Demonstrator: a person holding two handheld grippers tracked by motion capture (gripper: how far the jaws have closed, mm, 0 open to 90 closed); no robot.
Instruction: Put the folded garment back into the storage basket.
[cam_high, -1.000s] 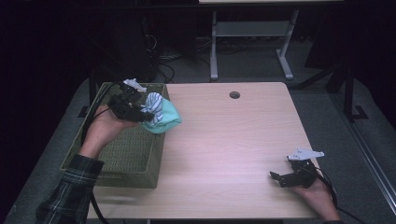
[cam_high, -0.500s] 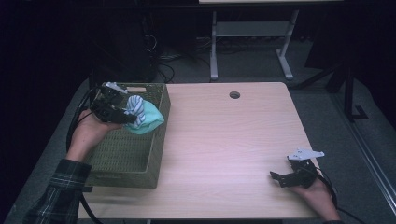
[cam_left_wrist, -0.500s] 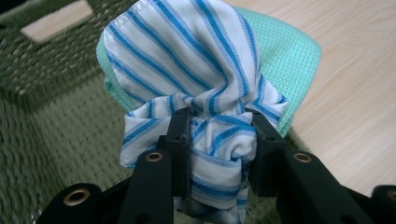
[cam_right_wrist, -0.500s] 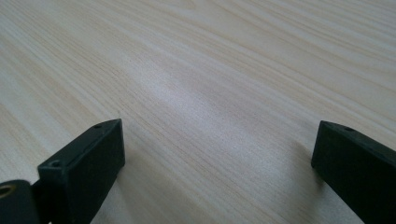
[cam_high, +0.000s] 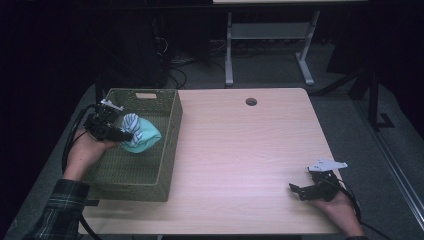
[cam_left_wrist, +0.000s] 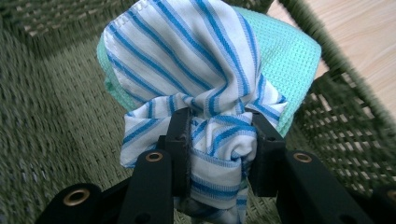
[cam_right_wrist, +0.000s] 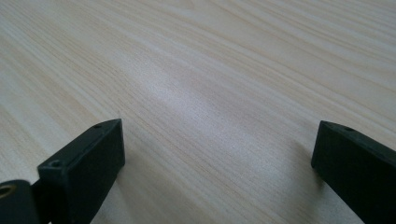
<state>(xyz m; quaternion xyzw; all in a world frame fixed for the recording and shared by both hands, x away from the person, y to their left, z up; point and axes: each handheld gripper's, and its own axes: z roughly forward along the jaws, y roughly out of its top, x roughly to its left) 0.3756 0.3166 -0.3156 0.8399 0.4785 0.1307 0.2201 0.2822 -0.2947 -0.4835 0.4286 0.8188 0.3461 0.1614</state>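
Striped woven cloth (cam_left_wrist: 196, 70) over mint waffle-weave cloth (cam_left_wrist: 289, 60), rough green wicker basket (cam_high: 170, 130), smooth pale wood-grain worktop (cam_high: 250, 150) with a soft sheen.

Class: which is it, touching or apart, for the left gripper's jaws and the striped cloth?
Touching. In the left gripper view, the left gripper has both black jaws pressed into the bunched striped cloth.

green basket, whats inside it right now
Inside the green basket, the left gripper holds a bunched striped cloth with a teal cloth behind it. The woven floor directly under them is hidden.
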